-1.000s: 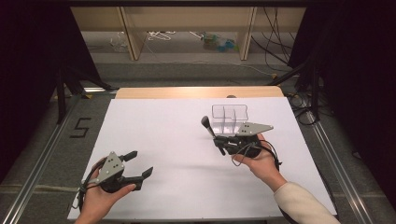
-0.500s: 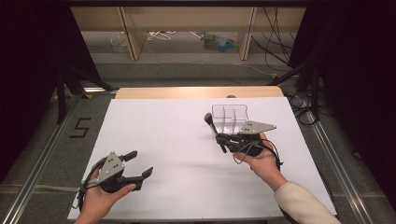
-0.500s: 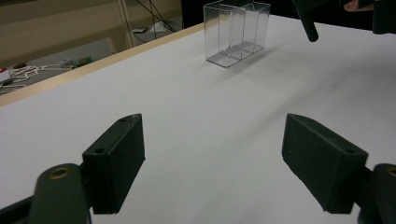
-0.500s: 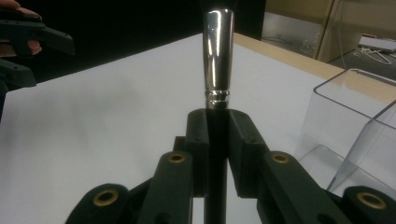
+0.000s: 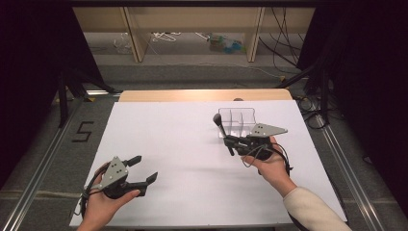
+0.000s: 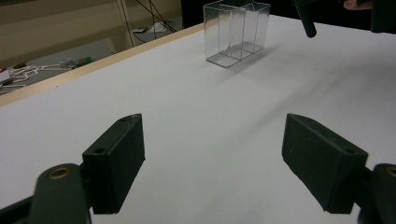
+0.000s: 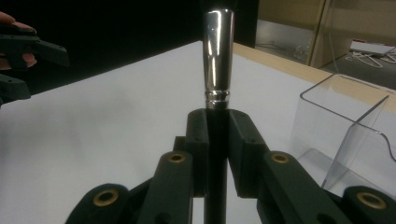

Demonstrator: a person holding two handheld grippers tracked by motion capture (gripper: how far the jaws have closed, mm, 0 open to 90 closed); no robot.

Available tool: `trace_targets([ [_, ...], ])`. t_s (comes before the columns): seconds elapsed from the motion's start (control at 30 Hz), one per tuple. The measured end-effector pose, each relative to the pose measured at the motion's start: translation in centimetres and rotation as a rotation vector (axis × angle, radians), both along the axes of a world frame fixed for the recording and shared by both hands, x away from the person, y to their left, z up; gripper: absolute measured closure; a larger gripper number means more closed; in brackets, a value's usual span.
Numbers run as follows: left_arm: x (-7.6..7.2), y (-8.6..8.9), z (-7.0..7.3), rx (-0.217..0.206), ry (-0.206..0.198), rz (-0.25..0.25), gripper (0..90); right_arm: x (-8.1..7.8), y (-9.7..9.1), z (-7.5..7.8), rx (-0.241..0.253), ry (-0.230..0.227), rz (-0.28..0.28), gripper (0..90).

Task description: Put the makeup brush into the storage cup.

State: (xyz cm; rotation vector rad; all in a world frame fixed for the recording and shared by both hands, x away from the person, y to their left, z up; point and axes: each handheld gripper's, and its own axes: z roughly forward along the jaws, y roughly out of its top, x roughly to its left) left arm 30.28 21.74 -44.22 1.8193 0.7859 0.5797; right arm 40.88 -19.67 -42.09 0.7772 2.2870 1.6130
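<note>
High view, left gripper (image 5: 143,169) at the table's (image 5: 183,144) near left, jaws spread wide with nothing between, right gripper (image 5: 230,141) clamped on a dark slim tool (image 5: 222,127) with a shiny metal end, tool angled up beyond its jaws, clear divided box (image 5: 236,119) just behind.

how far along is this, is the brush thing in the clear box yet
Not yet. Done: the right gripper has clamped a slim tool with a shiny metal handle. In hand: it holds the tool beside the clear divided organizer, whose compartments look empty. Left: putting the tool in. The left gripper waits open.
</note>
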Motion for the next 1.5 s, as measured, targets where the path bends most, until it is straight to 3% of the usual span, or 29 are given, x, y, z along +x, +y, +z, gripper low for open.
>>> trace_targets([
  [0.13,0.0,0.0,0.0,-0.001,-0.001,-0.001,21.1,0.1,-0.2,0.0,0.001,-0.026,-0.018,79.6],
  [0.27,0.0,0.0,0.0,0.000,0.000,-0.001,21.1,0.1,-0.2,0.0,0.008,-0.002,-0.023,79.6],
  [1.5,0.0,0.0,0.0,0.000,0.000,0.000,21.2,0.4,-1.1,0.1,0.049,-0.002,-0.078,79.6],
])
